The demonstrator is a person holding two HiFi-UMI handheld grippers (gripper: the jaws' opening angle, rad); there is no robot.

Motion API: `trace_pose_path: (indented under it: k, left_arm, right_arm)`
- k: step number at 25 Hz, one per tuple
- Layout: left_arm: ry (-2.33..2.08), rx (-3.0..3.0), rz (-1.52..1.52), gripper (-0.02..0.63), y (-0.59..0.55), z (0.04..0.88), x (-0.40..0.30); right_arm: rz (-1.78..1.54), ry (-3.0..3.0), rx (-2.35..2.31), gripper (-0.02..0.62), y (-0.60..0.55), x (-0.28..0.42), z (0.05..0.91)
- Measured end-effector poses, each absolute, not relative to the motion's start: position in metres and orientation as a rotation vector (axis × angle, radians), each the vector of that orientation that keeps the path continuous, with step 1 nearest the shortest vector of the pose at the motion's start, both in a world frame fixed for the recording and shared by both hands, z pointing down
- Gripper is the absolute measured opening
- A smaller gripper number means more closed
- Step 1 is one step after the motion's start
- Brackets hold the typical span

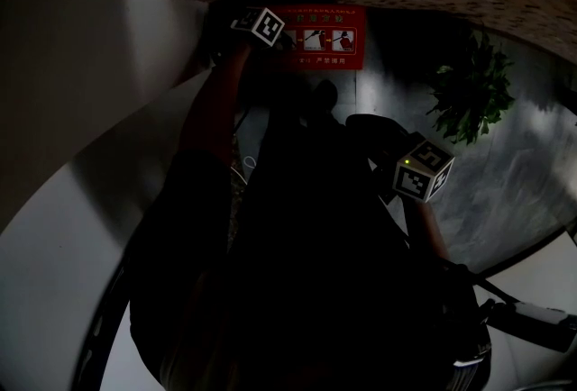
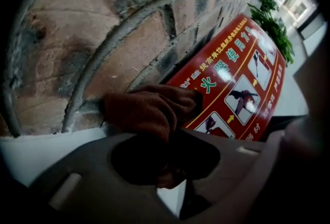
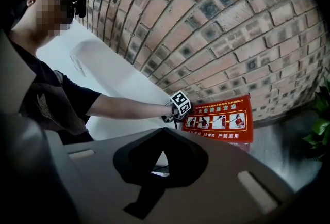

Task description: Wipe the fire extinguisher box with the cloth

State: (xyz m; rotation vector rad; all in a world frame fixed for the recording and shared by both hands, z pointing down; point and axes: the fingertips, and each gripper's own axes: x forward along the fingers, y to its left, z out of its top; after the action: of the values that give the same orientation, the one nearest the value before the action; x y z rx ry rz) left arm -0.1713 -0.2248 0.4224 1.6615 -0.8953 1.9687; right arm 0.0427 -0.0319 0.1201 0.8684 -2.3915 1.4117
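Observation:
The fire extinguisher box (image 1: 325, 40) is red with white pictograms and stands on the floor against the brick wall; it also shows in the gripper views (image 2: 242, 83) (image 3: 221, 120). My left gripper (image 2: 165, 158) is shut on a brown cloth (image 2: 147, 109), which is pressed against the box's upper left corner beside the bricks. In the head view the left gripper (image 1: 257, 27) sits at that same corner. My right gripper (image 1: 365, 126) hangs away from the box, in front of the person's body, and looks shut with nothing in it (image 3: 154, 166).
A brick wall (image 3: 206, 21) with a grey pipe (image 2: 129, 27) runs behind the box. A white curved wall (image 1: 81, 110) rises at the left. A green potted plant (image 1: 469, 96) stands right of the box on the grey floor. The head view is very dark.

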Motion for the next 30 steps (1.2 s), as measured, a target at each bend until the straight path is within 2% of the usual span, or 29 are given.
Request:
trace_pose_path:
  k: [7, 11, 23, 30]
  left_arm:
    - [-1.070, 1.633, 1.720, 0.095, -0.227, 0.416, -0.175]
    - [-1.158, 1.604, 1.689, 0.095, -0.234, 0.414, -0.178]
    - [-1.100, 1.758, 2.015, 0.091, -0.236, 0.415, -0.160]
    - [-1.013, 1.762, 2.042, 0.089, -0.235, 0.416, -0.152]
  right_arm:
    - [1.406, -2.399, 0.886, 0.000, -0.033, 0.056, 0.118]
    - [1.397, -2.400, 0.898, 0.000, -0.033, 0.062, 0.117]
    - [1.422, -2.391, 0.879, 0.000, -0.024, 0.069, 0.123]
    - [1.434, -2.388, 0.895, 0.000, -0.022, 0.078, 0.127]
